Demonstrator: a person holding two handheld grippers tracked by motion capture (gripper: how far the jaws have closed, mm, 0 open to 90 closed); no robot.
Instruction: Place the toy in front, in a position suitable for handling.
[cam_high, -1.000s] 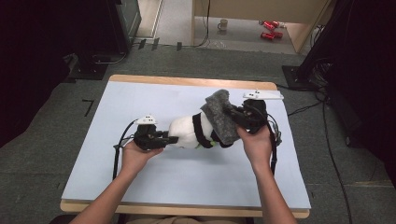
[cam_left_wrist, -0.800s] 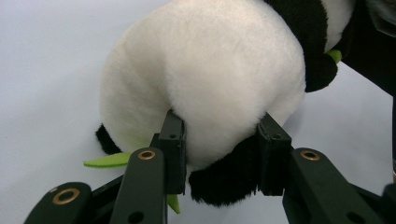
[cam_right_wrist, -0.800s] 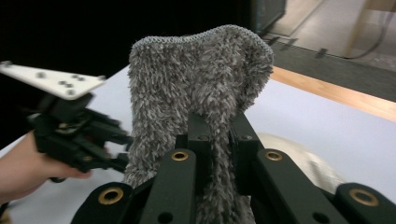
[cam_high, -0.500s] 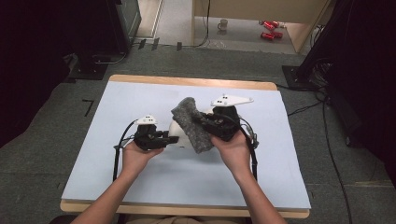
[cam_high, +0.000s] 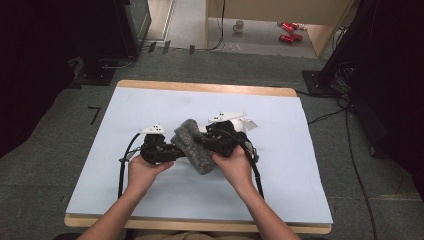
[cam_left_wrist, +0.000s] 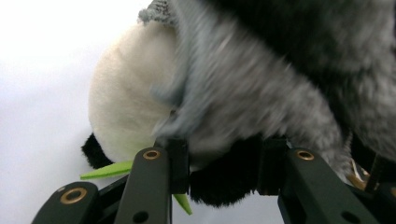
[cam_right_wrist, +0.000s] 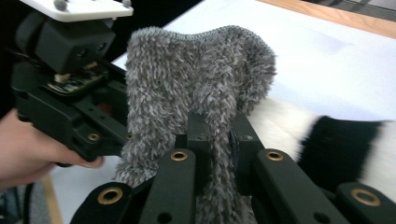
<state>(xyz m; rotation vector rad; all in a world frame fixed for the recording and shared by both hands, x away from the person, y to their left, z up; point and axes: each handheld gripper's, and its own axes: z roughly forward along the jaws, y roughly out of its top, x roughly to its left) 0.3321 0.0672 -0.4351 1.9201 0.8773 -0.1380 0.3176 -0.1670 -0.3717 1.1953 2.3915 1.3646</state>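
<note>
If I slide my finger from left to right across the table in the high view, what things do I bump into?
left gripper → grey fuzzy cloth → right gripper. The panda plush under the cloth is left out, since it overlaps too much to place.

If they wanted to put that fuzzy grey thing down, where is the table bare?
The white mat lies bare along its far edge, at both sides, and near the front edge. The middle is crowded: left gripper, right gripper, grey fuzzy cloth and panda plush.
</note>
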